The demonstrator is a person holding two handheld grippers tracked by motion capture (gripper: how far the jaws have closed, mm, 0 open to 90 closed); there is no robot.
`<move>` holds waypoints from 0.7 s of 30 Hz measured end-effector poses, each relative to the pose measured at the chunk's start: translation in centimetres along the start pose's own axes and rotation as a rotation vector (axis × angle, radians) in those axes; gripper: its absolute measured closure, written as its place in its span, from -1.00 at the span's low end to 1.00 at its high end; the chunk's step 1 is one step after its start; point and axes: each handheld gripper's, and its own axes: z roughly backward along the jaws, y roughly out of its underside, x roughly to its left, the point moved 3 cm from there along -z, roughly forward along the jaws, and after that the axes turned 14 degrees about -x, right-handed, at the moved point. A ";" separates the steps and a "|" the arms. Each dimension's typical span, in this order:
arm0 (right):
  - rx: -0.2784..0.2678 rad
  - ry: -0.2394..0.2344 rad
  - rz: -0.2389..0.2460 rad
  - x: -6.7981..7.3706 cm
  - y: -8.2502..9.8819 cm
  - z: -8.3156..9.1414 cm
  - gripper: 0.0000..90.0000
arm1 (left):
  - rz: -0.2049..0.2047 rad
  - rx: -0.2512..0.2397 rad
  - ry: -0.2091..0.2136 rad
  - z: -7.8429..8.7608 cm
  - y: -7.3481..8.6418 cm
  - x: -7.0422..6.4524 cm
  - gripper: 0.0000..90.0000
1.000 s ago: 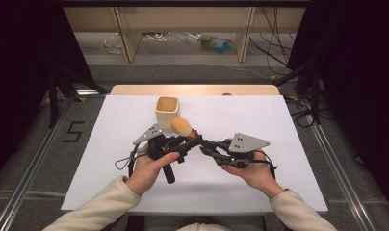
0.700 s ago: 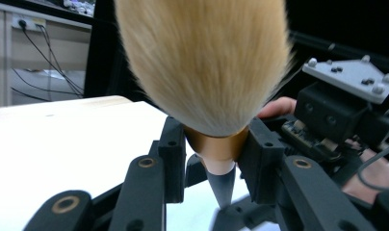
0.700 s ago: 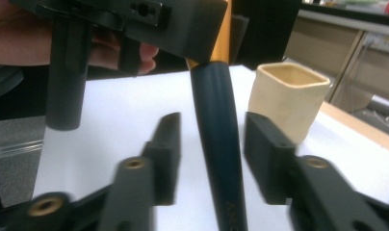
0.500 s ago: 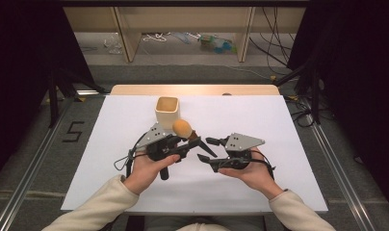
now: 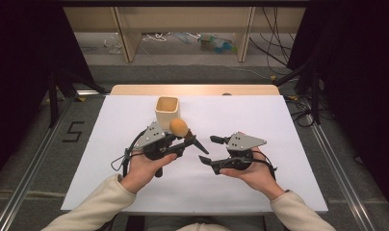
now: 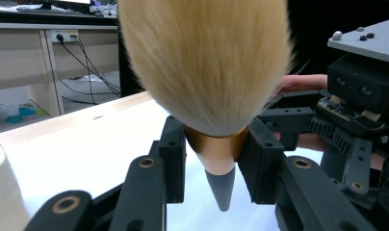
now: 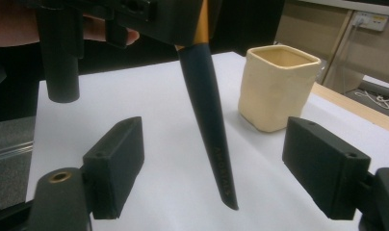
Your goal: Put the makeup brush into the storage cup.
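Note:
A makeup brush (image 5: 178, 127) with a tan bristle head (image 6: 207, 62), a gold ferrule and a dark tapered handle (image 7: 209, 120) is held above the white table. My left gripper (image 5: 180, 139) is shut on the ferrule (image 6: 216, 142), its pads pressing both sides. The handle points toward my right gripper (image 5: 207, 149). Its jaws have just been opening and now stand wide apart. In the right gripper view the handle hangs between the right gripper's (image 7: 219, 166) pads (image 7: 115, 166) without touching either. A cream square cup (image 5: 166, 118) stands upright just behind the brush.
The white sheet (image 5: 279, 183) covers the table, with a wooden strip (image 5: 192, 89) along its far edge. The cup (image 7: 278, 89) is close to the right gripper's far side. Past the table are shelf legs and loose cables on the floor (image 5: 183, 43).
The right gripper's jaws have opened off the brush handle, which they had gripped a second ago. The left gripper still holds the brush in about the same place.

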 end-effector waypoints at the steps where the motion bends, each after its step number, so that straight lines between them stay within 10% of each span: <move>1: -0.008 0.010 -0.008 0.0 0.0 0.0 -0.50 | -0.005 0.001 -0.001 0.0 0.0 0.1 0.45; 21: -0.089 0.007 -0.041 -0.8 -1.1 2.7 -0.62 | -0.070 -0.012 -0.075 1.6 -1.0 1.7 0.45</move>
